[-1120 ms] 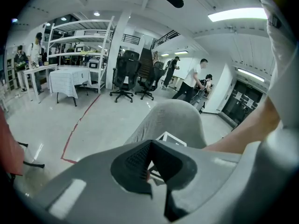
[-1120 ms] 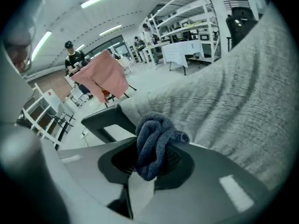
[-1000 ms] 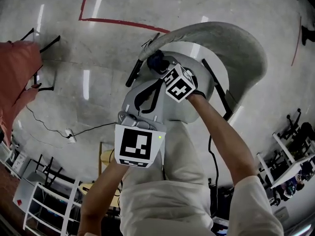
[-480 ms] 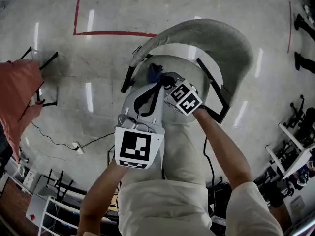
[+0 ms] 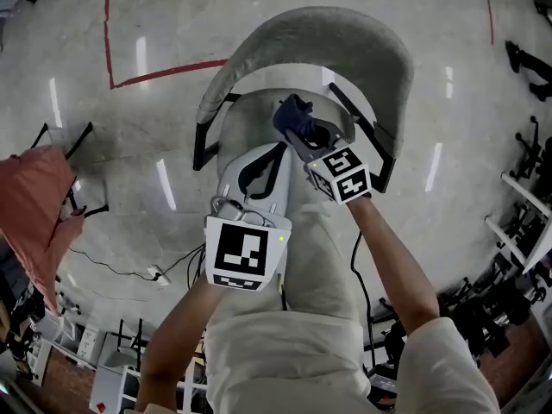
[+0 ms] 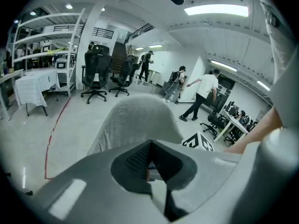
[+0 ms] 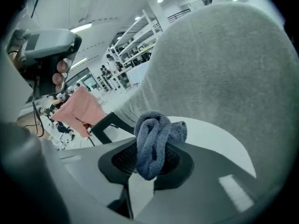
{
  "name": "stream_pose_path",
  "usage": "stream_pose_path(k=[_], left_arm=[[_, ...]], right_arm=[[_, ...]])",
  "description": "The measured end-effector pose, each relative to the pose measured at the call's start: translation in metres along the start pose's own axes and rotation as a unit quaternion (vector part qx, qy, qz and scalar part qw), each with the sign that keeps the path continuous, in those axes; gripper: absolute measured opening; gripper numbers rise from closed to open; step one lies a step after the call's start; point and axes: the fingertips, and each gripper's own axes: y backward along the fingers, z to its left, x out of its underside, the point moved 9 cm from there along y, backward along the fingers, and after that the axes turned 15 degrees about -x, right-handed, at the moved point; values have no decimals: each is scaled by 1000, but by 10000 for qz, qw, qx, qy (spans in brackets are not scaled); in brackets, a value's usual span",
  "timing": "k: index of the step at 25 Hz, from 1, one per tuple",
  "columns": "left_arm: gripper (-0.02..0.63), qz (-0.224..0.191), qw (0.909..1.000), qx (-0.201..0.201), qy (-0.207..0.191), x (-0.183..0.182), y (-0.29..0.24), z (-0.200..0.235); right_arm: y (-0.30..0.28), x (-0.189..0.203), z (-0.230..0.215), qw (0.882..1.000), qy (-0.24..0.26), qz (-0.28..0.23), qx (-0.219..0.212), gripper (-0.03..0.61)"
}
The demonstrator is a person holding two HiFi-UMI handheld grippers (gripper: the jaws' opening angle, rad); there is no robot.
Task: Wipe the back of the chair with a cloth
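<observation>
Cloth (image 7: 152,143), a bunched blue wad, is clamped in the right tool (image 7: 148,164), held over the white seat (image 5: 259,89) near the grey chair back (image 5: 345,41); I see no contact yet. This looks like the approach: next the wad needs pressing onto the fabric and sweeping across. The left tool (image 6: 149,167) hangs alongside, pinched closed on nothing. Black armrests (image 5: 205,136) flank the seat and could snag a wide stroke. A pink cover (image 5: 34,205) stands well apart.

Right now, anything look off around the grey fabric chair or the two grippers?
Nothing spilled or damaged. Only the blue terry cloth looks odd: wadded into a lump in the right gripper, not spread flat.
</observation>
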Motion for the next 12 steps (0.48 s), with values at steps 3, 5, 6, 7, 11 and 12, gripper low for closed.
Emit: stream_pose_path(k=[3, 5, 6, 7, 11, 12], left_arm=[[0, 14, 9999, 145, -82, -1, -7, -8], [0, 46, 9996, 248, -126, 0, -11, -13], [0, 70, 9994, 300, -152, 1, -13, -15], [0, 92, 9992, 345, -184, 3, -15, -17], [0, 129, 9984, 461, -302, 5, -24, -25], [0, 137, 9982, 481, -317, 6, -25, -27]], right_arm=[[13, 10, -10, 9981, -415, -297, 358, 92], [23, 19, -16, 9928, -808, -553, 689, 92], [27, 25, -18, 9884, -1032, -697, 867, 92], [31, 31, -20, 9833, -1247, -830, 1029, 92], [45, 52, -31, 9593, -2014, -1237, 1548, 92], [48, 58, -34, 9507, -2257, -1360, 1634, 92]])
